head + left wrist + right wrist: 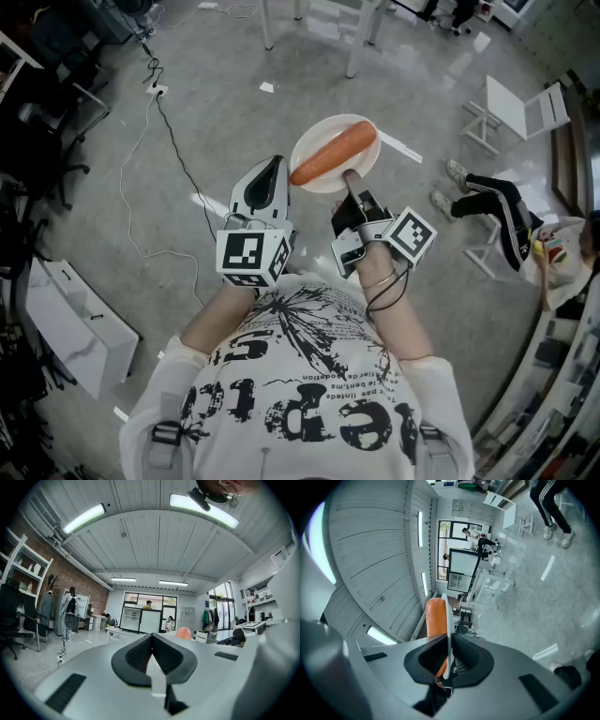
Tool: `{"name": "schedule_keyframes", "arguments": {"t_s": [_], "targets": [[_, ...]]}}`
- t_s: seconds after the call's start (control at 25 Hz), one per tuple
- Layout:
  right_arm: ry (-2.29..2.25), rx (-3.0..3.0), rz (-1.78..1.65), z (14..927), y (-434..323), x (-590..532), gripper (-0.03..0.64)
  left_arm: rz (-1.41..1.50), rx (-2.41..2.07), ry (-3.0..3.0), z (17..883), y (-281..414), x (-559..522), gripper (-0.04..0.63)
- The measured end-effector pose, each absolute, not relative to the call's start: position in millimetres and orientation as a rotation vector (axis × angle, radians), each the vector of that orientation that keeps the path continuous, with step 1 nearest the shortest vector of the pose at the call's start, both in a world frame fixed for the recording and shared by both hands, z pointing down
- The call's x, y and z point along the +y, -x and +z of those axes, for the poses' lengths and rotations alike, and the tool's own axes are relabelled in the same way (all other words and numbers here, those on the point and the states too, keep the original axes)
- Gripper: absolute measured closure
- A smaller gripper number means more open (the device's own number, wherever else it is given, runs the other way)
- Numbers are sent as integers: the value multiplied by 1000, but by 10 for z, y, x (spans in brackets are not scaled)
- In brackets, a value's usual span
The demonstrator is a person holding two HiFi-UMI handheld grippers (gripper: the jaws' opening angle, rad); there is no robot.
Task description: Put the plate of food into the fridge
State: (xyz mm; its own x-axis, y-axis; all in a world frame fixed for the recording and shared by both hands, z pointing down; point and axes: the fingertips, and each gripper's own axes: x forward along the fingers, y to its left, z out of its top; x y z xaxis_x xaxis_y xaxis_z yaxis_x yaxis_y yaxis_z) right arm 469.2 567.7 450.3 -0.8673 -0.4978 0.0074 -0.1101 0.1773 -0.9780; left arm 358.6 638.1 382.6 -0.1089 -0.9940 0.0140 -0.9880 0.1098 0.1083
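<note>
**Head view shows the carry under way, with no fridge in sight**

From where I stand, the person is walking the food across the room. The round white plate (323, 133) hangs in the air over the grey concrete floor (234, 84), held roughly level, with a long orange carrot (333, 153) lying across it.

The right tool (352, 183) has the plate by its near rim, on the side closest to the person. In the right gripper view the plate (449, 620) runs edge-on between the two dark pads, which are pinched narrowly onto the thin rim. The carrot (436, 618) sits on the plate's face just above the right tool (449, 660).

The left tool (270, 173) rides just beside the plate's left edge, apart from it. The left gripper view shows the left tool (151, 641) with its pads pressed together and nothing between them.

I judge this to be the transport step: the plate is picked up but not delivered. Next the person must reach the fridge, probably open its door with the free left tool, and slide the plate onto a shelf. A one-sided rim grip leaves the far edge free to dip, so the carrot could roll.
</note>
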Motion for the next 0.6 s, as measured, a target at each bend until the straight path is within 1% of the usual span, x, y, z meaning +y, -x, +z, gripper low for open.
{"name": "schedule_keyframes", "arguments": {"t_s": [0.6], "targets": [[594,2145,-1732,4431,-4704,5663,594,-124,-2270,-2029,3864,-3534,6388,588]]}}
